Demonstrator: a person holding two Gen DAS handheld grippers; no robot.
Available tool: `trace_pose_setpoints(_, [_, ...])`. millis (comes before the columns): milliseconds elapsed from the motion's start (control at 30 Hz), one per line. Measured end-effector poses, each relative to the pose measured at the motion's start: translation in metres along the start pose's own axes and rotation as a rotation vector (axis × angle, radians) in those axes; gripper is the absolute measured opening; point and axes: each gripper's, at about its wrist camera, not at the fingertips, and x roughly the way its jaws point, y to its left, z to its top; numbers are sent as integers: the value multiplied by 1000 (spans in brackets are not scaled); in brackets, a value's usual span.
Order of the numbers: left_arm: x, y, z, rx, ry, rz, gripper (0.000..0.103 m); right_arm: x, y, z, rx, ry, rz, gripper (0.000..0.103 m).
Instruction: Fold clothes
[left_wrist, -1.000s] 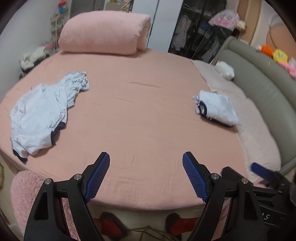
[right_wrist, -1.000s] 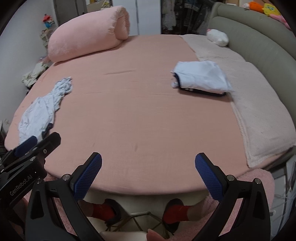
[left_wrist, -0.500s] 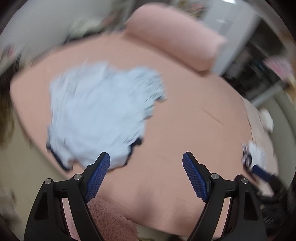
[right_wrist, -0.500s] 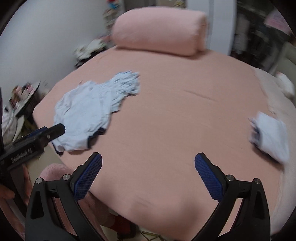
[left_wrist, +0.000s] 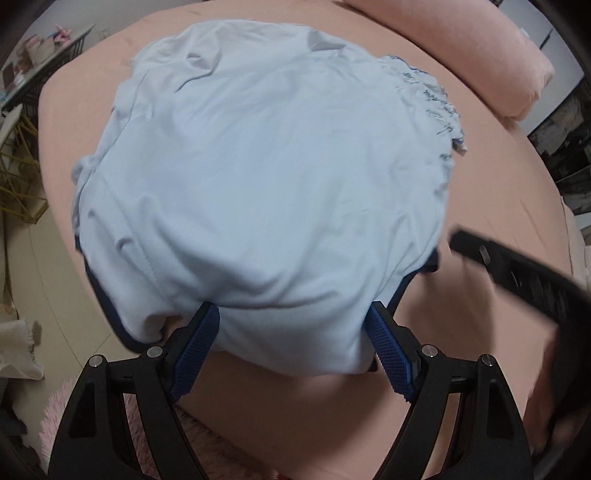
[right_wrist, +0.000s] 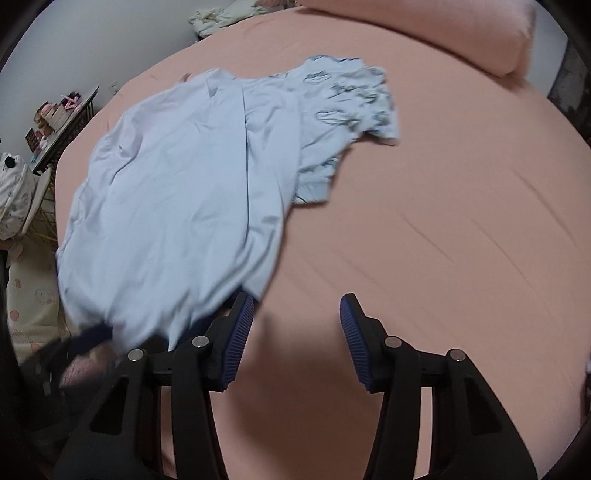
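A crumpled light blue garment (left_wrist: 266, 177) with dark navy trim lies on the pink bed sheet (left_wrist: 480, 325) and fills most of the left wrist view. My left gripper (left_wrist: 293, 343) hovers open just over its near hem, and the cloth lies between the blue pads (left_wrist: 199, 343) without being pinched. In the right wrist view the same garment (right_wrist: 166, 206) spreads to the left, with a patterned light blue piece (right_wrist: 347, 99) at its far end. My right gripper (right_wrist: 295, 314) is closing its jaws over bare sheet, its left finger (right_wrist: 240, 321) at the garment's edge.
A rolled pink blanket (left_wrist: 480, 55) lies at the far side of the bed. Left of the bed are a side table with small items (right_wrist: 62, 118), pale floor and a fluffy pink rug (left_wrist: 92, 424). The right gripper's black body (left_wrist: 517, 273) crosses the left view.
Both grippers swung left and down from the bed's middle to close over the light blue garment. The folded white garment left both views. The right jaws narrowed.
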Motion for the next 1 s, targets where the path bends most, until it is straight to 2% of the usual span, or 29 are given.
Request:
trace_pose_setpoints(133, [-7,18,-10,-90,-2,-48,83,37,0,22,25,62,55,52])
trace_pose_setpoints(200, [0,16,-8,-52,-15,-30,83,49,4,28,17,91,88,54])
trace_pose_setpoints(267, [6,14,-1,-23,-22,-9,85,57,10,33,-24,106,76,55])
trace_pose_setpoints(300, [6,13,1,-13,-36,2,85,57,13,35,-44,112,80,50])
trace_pose_setpoints(333, [6,14,5,-9,-49,2,83,56,16,37,-62,120,95,33])
trace_pose_setpoints(367, [6,15,8,-5,-62,3,79,55,17,38,-71,130,139,17])
trace_pose_setpoints(400, [2,19,11,-7,-75,-11,56,53,18,39,-65,142,203,6])
trace_pose_setpoints(433, [-4,23,14,-4,-81,-40,28,48,19,39,-59,141,244,6])
trace_pose_setpoints(467, [-10,28,17,-2,-87,-68,24,43,21,37,-67,129,262,5])
trace_pose_setpoints(567, [-28,38,11,36,-95,-112,22,19,24,31,-69,70,294,4])
trace_pose_setpoints(700, [-71,53,3,97,-133,-194,20,-24,26,15,-25,-17,384,3])
trace_pose_setpoints(767, [-95,54,3,156,-174,-226,19,-44,28,9,-26,-52,424,2])
trace_pose_setpoints(800, [-96,40,12,170,-188,-234,18,-53,29,5,-31,-67,438,2])
trace_pose_setpoints(833, [-98,34,12,176,-207,-226,18,-58,28,-1,-39,-79,428,2])
trace_pose_setpoints(900, [-103,34,8,177,-230,-200,18,-65,30,-5,-53,-89,353,3])
trace_pose_setpoints(967, [-94,37,-5,132,-212,-197,18,-64,17,-8,-22,-64,302,4])
trace_pose_setpoints(1000, [-90,38,-8,110,-208,-205,17,-59,8,-12,1,-45,287,8])
